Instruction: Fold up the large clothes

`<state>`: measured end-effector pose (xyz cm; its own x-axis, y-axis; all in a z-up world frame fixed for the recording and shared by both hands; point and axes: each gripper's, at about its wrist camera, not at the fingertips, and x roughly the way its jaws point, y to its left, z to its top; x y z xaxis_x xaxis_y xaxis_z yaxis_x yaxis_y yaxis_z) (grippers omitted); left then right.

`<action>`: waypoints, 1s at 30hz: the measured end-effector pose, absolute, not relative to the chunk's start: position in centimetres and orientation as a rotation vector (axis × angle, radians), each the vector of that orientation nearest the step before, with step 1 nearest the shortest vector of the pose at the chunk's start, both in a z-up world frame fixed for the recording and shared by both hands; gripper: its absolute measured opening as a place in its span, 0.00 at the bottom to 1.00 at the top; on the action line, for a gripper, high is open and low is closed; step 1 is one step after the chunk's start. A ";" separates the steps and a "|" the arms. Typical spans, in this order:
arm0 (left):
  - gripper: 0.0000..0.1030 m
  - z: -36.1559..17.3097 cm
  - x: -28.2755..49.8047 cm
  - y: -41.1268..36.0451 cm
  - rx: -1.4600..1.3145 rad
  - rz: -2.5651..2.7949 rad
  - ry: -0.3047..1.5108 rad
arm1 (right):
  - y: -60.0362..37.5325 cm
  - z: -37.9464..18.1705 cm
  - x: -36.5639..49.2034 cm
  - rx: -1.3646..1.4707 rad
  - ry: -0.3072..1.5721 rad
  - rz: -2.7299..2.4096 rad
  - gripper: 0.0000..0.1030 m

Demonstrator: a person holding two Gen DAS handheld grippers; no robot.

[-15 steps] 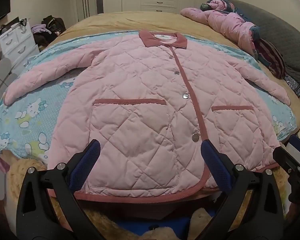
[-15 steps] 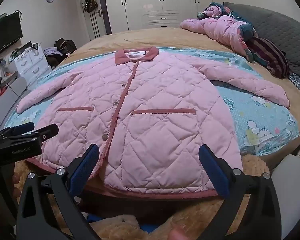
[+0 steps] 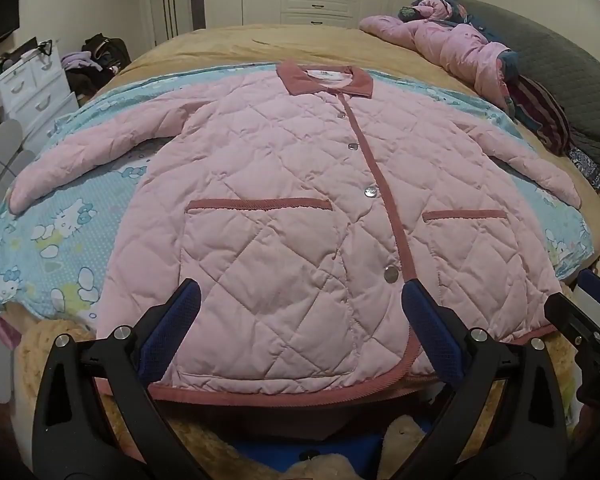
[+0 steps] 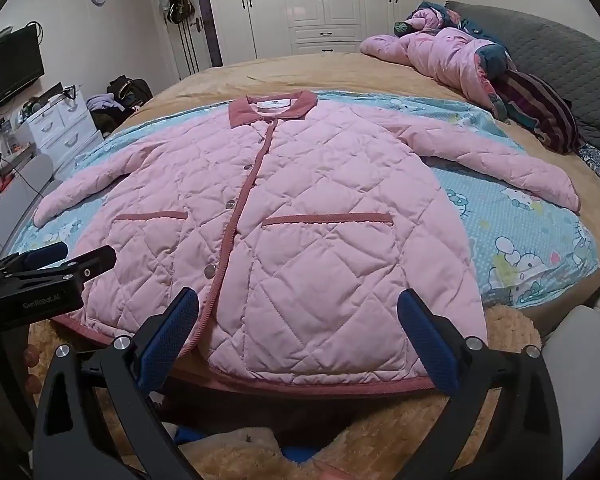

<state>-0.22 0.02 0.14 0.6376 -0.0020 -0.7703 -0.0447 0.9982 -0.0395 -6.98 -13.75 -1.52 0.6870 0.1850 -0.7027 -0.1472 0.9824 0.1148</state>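
Jacket (image 4: 284, 248) collar label (image 4: 271, 104) unreadable; left tool (image 4: 60, 256) seemingly reads "GenRobot.AI"

Jacket (image 3: 300, 208) lies flat, front up, on sheet (image 3: 60, 240) spread over bed (image 3: 260, 44); collar toward far edge, hem at near edge, sleeves out toward left and right edges. Heap of bedding (image 3: 452, 48) at far right corner. Left gripper (image 3: 300, 312) and right gripper (image 4: 296, 312) hover over hem, apart from it, left beside right. Drawer unit (image 3: 32, 88) beyond left edge.
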 end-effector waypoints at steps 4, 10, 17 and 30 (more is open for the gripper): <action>0.91 0.2 -0.1 0.2 -0.057 0.029 0.884 | -13.8 -1.7 -6.9 0.048 0.797 0.191 0.96; 0.91 0.0 0.0 0.6 -0.057 0.033 0.885 | -13.7 -1.7 -6.8 0.047 0.800 0.192 0.96; 0.91 0.0 0.0 0.5 -0.055 0.034 0.884 | -13.8 -1.7 -6.8 0.049 0.799 0.192 0.96; 0.91 0.0 0.1 0.5 -0.051 0.034 0.884 | -13.8 -1.4 -6.9 0.042 0.790 0.193 0.96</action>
<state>0.13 0.52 0.02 0.6340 0.0087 -0.7733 -0.0505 0.9983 -0.0302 -6.86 -13.77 -1.44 0.6873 0.1880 -0.7016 -0.1568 0.9815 0.1094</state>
